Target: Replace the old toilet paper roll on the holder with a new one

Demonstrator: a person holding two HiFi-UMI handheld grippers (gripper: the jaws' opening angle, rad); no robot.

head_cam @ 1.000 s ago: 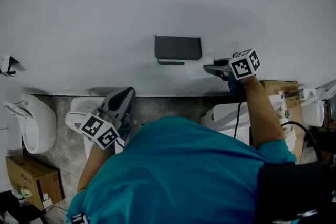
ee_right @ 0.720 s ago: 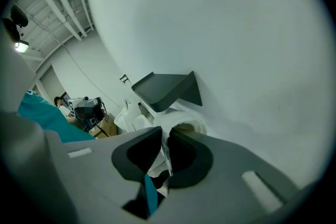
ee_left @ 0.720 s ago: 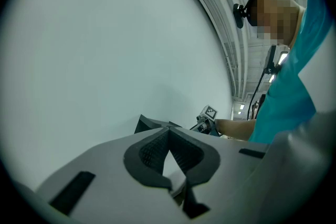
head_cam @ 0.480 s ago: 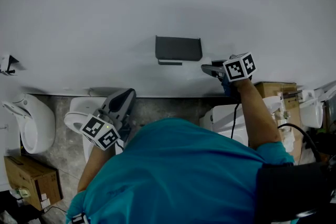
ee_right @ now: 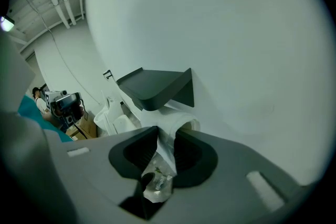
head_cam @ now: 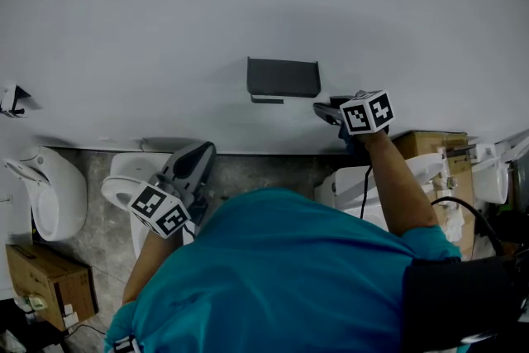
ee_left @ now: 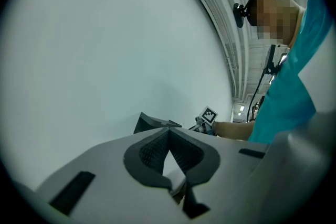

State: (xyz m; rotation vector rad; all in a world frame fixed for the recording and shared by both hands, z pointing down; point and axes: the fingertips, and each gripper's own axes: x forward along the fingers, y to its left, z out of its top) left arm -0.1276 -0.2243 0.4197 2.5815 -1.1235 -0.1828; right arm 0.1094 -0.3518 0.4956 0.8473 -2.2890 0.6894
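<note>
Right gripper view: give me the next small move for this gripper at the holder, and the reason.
Probably ease the right gripper a little further onto the white roll under the dark holder, before closing. Its jaws are opening, the roll's edge shows in the gap between them, and they do not seem to press on it yet.

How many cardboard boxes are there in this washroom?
2. One cardboard box sits in the lower left corner of the head view. A second cardboard box is on the right, just beyond the person's right arm. Others may be hidden beneath the person.
</note>
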